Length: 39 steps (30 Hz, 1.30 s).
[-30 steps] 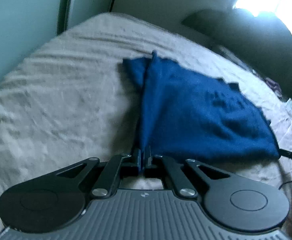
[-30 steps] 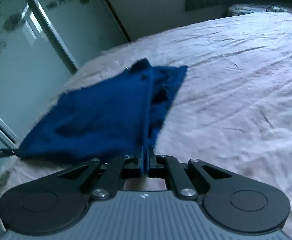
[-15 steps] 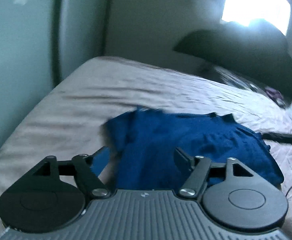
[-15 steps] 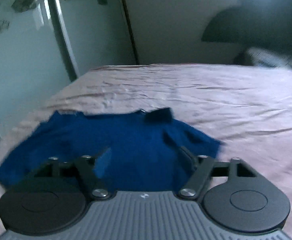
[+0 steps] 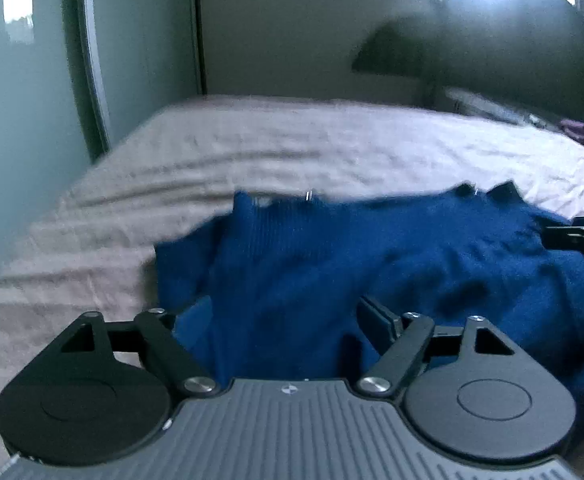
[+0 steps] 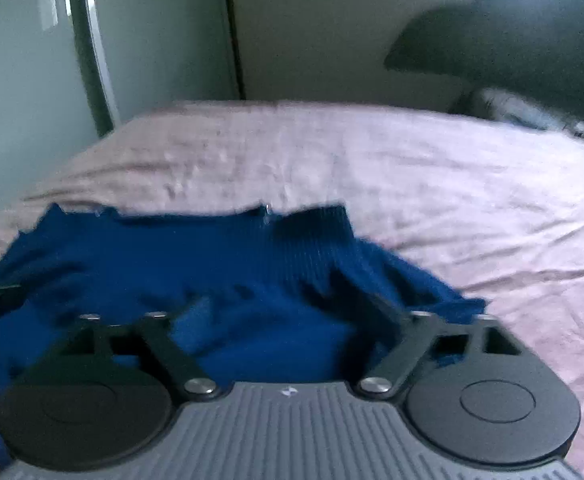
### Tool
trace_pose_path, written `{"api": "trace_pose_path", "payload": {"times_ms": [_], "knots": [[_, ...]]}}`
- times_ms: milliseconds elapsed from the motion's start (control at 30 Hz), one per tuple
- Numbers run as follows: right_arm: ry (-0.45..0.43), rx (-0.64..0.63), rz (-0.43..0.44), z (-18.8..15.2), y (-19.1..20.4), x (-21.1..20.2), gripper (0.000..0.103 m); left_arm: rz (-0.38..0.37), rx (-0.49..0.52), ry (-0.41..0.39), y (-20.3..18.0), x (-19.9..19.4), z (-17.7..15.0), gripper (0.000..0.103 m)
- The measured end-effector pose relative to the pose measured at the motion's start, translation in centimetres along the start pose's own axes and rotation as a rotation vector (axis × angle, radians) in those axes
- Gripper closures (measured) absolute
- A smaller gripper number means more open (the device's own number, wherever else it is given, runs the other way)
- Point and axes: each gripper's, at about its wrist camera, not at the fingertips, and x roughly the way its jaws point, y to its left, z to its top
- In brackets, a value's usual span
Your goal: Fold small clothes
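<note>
in the left wrist view, we are looking along the left tool [image 5: 284,316], whose two fingers are standing wide apart with nothing pinched between them. a blue knit garment [image 5: 372,264] is lying on the bed [image 5: 252,148], directly under and ahead of the tool, with its ribbed edge and a small metal zip pull at the far side. one flap of the garment is sticking out to the left, over the pale sheet. at the right edge, a dark piece of the other tool [image 5: 580,236] is showing just above the fabric. the picture is blurring slightly, so fine creases are hard to read.

in the right wrist view, we are looking along the right tool [image 6: 288,320], also spread open and holding nothing. the same blue knit garment [image 6: 212,264] is lying on the bed [image 6: 452,184], filling the lower left, with a darker collar piece near the middle and a loose corner trailing off to the right.

we are judging that one fold is already lying down and we are choosing the next grip. to do this well, we are lowering each open tool onto a matching near corner, pinching only the layers we mean to lift, and keeping both sides level so the edges are meeting squarely. the knit looks thick and soft, so we are expecting it to sag and bunch if lifted unevenly.
</note>
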Motion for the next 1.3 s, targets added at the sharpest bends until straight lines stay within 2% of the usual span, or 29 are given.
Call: {"api": "trace_pose_path", "payload": {"times_ms": [67, 167, 233, 267, 433, 533, 1300], "knots": [[-0.018, -0.025, 0.030, -0.6, 1.3, -1.4, 0.000, 0.029, 0.005, -0.027, -0.7, -0.7, -0.3, 0.009], [0.054, -0.113, 0.053, -2.2, 3.9, -1.3, 0.000, 0.062, 0.008, -0.011, -1.8, -1.0, -1.0, 0.008], [0.074, -0.194, -0.002, -3.5, 5.4, -0.9, 0.000, 0.079, 0.000, 0.010, -2.3, -0.9, -1.7, 0.004], [0.055, -0.215, -0.024, -4.1, 5.8, -1.0, 0.000, 0.087, -0.001, 0.019, -2.6, -0.6, -2.1, 0.001], [0.001, -0.114, -0.038, -5.2, 5.5, -1.7, 0.000, 0.149, 0.005, -0.018, -3.6, -0.8, -3.2, 0.000], [-0.007, -0.105, -0.036, -5.2, 5.4, -1.5, 0.000, 0.163, 0.011, -0.024, -3.7, -0.7, -3.4, 0.000], [0.027, -0.047, -0.063, -5.3, 5.7, -1.6, 0.000, 0.158, 0.000, -0.020, -3.6, -0.5, -3.6, 0.000]]}}
